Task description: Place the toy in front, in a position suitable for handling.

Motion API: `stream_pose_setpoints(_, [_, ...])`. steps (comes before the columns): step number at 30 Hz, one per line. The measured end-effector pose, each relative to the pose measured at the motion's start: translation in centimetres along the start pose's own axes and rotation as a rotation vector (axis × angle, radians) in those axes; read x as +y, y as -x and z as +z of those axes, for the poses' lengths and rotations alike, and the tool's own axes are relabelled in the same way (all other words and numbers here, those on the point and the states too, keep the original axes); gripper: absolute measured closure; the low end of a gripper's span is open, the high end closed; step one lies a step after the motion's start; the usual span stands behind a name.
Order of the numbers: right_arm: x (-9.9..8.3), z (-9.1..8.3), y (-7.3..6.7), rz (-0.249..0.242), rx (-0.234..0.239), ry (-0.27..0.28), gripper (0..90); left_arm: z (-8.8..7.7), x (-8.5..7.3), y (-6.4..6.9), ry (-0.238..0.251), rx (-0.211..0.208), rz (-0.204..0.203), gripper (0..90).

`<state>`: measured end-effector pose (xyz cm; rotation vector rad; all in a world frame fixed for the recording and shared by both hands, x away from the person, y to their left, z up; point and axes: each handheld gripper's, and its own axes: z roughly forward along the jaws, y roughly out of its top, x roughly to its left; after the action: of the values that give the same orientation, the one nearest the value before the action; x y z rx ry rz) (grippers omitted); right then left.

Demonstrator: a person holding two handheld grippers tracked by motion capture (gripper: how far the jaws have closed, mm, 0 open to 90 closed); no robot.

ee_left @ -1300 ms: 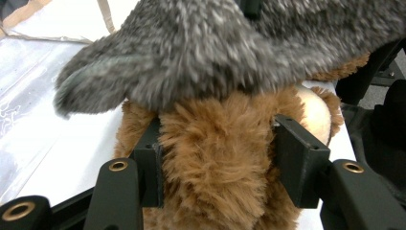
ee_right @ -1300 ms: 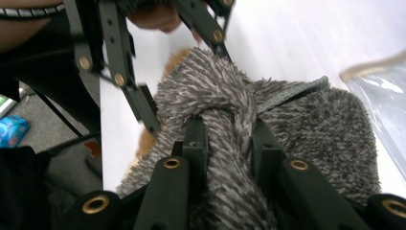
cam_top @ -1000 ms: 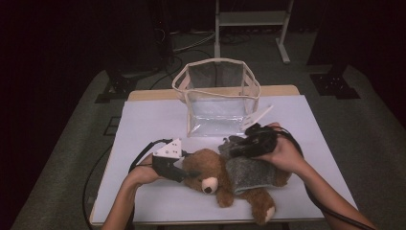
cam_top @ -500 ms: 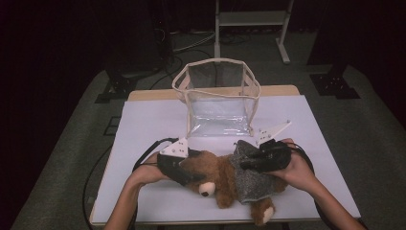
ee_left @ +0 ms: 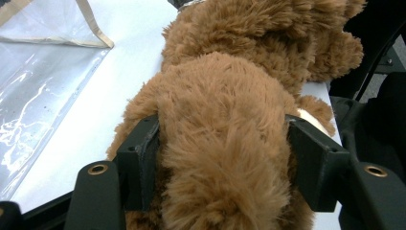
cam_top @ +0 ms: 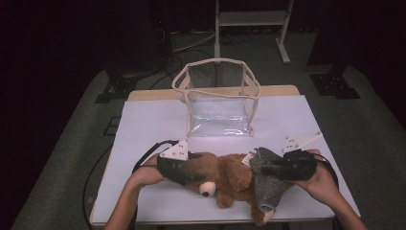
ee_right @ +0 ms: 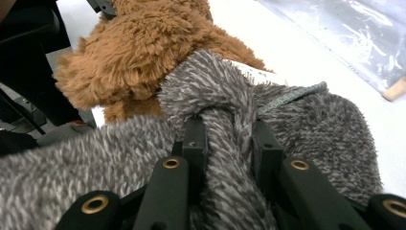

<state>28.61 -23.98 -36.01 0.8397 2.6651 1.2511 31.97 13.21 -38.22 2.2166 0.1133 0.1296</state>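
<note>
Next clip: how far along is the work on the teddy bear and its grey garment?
Done: the grey fuzzy garment already covers the teddy bear from the waist down.

In hand: the right gripper pinches a fold of the garment; the left gripper, whose jaws have just been closing, straddles the bear's brown plush.

Left: whatever adjustment follows, probably the clear bag, which has nothing inside.

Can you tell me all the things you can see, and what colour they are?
teddy bear: one, brown, lying on the table near its front edge
grey clothing: one piece, on the bear's lower body
clear bag: one, see-through with cream trim, standing open behind the bear
table: one, white top
metal stand: one, grey, on the floor beyond
left gripper: black, closing round the bear's head
right gripper: black, pinching the grey clothing
</note>
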Motion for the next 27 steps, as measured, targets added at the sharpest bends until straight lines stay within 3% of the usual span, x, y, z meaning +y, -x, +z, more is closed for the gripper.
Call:
stream_pose_setpoints(6, [2.8,1.6,-1.2,-0.087,0.013,-0.01,72.4,0.0,-0.1,0.0,-0.004,-0.002,0.006,35.2])
stream_pose_setpoints(11, [5.5,3.6,-2.5,-0.135,0.096,-0.004,72.4,0.0,0.0,0.1,0.0,-0.003,0.01,35.2])
stream_pose_setpoints(15, [6.6,5.7,-3.6,-0.188,0.123,-0.042,72.2,-0.1,-0.1,0.3,-0.009,0.001,0.018,35.2])
stream_pose_setpoints(20, [5.5,4.3,-3.1,-0.166,0.092,-0.028,72.2,-0.1,-0.1,0.2,-0.009,-0.002,0.021,35.3])
stream_pose_setpoints(27, [0.6,0.1,-1.2,-0.053,0.01,0.007,72.1,-0.1,0.0,0.3,-0.009,-0.002,0.025,35.4])
